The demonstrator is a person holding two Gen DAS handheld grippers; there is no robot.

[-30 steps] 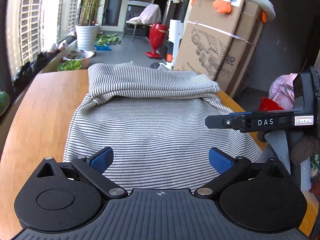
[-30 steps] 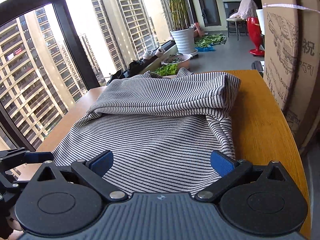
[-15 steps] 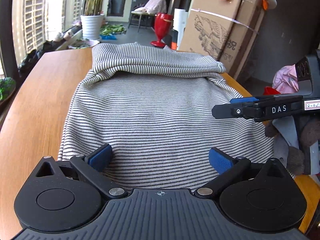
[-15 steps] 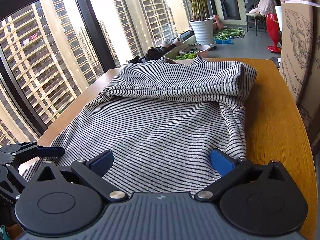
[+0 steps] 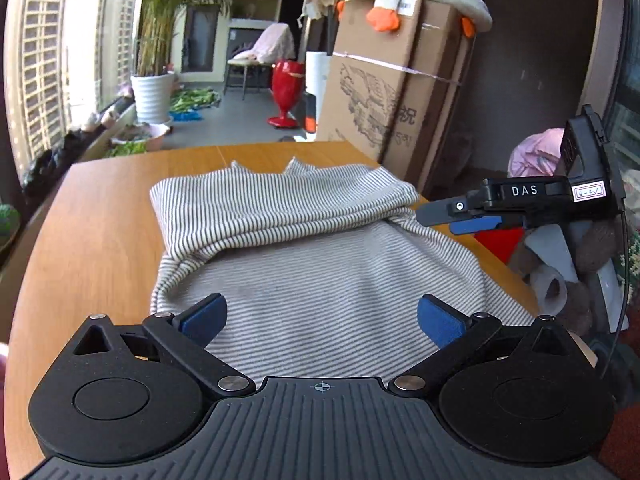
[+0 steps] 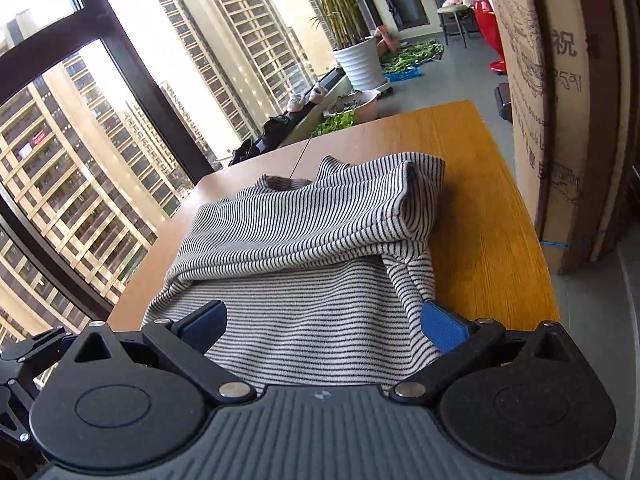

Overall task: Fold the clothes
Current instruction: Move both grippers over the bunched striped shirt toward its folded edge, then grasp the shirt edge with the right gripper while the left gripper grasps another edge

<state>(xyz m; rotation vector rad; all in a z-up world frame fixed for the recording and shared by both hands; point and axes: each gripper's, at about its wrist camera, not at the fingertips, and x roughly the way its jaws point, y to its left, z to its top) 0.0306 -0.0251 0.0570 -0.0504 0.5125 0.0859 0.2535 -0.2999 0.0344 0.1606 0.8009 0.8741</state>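
A grey-and-white striped garment [image 5: 320, 264] lies on the wooden table [image 5: 92, 232], its far part folded back into a thick band [image 5: 280, 208] across the middle. My left gripper [image 5: 320, 320] hovers open over the near hem, with nothing between its blue pads [image 5: 204, 316]. In the right wrist view the same garment [image 6: 304, 240] lies ahead, and my right gripper [image 6: 324, 324] stands open above its near right corner. From the left wrist view, the right gripper [image 5: 472, 218] shows side-on by the garment's right edge. The left gripper [image 6: 28, 350] shows at the lower left.
A tall cardboard box [image 5: 392, 92] stands close against the table's right side [image 6: 560, 100]. Large windows [image 6: 100, 140] run along the left. A potted palm [image 5: 154, 92], a red stool [image 5: 286, 96] and a chair stand beyond the table. Pink fabric [image 5: 536, 152] and a paper roll [image 5: 550, 288] sit at right.
Both grippers have lifted and drawn back from the garment, so it looks smaller and farther. Both stay open. The fold lies as before.
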